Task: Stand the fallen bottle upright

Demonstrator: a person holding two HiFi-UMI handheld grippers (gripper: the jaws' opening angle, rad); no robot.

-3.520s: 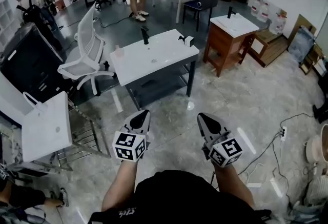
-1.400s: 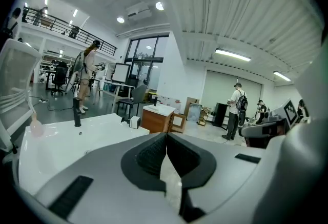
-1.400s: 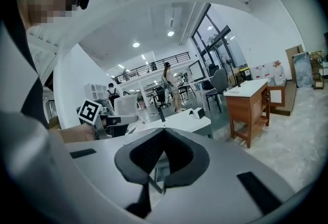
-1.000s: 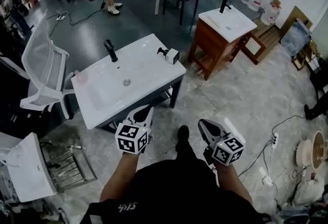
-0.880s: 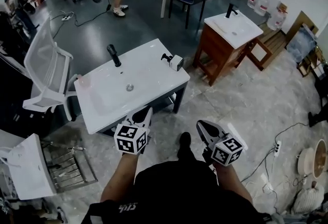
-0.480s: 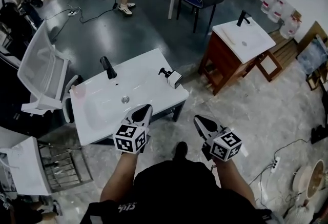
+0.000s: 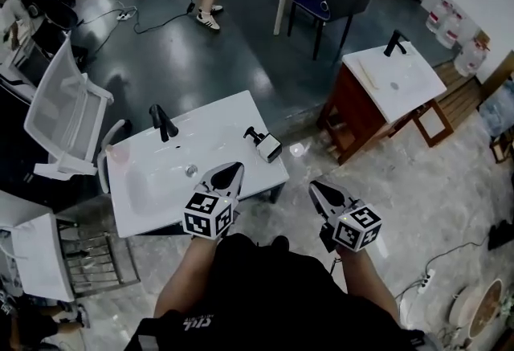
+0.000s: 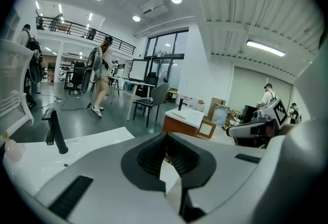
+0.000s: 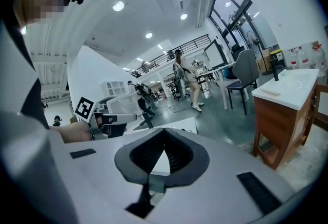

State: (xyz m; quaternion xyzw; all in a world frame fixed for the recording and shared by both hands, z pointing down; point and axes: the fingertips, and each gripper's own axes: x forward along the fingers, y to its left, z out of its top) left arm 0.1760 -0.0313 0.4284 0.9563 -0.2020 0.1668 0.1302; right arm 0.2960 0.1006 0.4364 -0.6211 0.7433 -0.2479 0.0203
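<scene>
White washbasin top [image 7: 140, 209] sits near left. The fallen bottle [image 7: 267, 148] lies on its right far corner, pump pointing left. Left gripper [image 7: 227, 174] and right gripper [image 7: 320, 190] are both clenched and empty, short of the bottle. Step looks like approach. Next: open the jaws and reach the bottle body. No label legible.

The bottle [image 7: 264, 146] lies, seemingly toppled, on the washbasin's [image 7: 218, 129] right edge, faucet [image 7: 161, 123] to its left.

Sink top [image 7: 217, 128] nearer, left claw [image 7: 228, 171] over its near edge
</scene>
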